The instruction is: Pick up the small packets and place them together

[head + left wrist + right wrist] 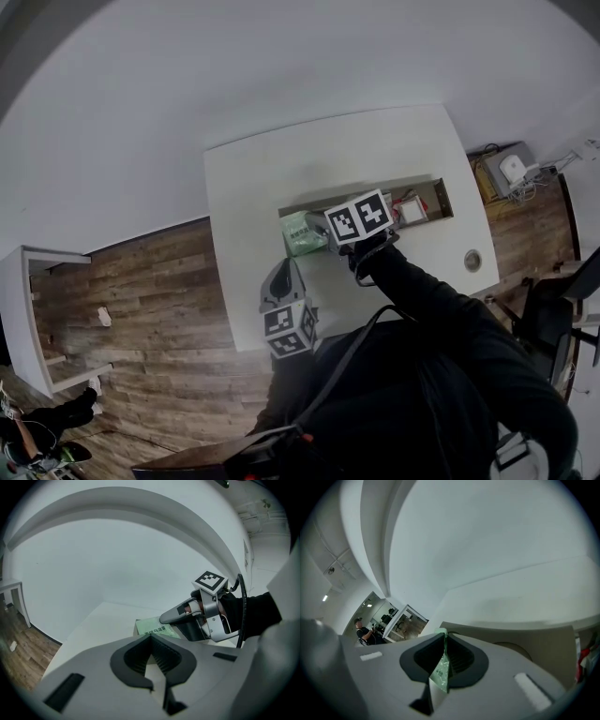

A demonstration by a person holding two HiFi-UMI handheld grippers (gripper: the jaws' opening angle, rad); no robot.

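My right tool (pixel 442 637) held tight a small green packet (pixel 439 672). Next it needed to go down gently beside the green pile (pixel 302 232) on the surface (pixel 253 187). My left tool (pixel 151 638) was closed, empty.

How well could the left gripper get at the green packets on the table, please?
Probably yes: the green packets lie straight ahead of the left gripper with bare table between. The right gripper crowds their right side, and the left jaws stand shut.
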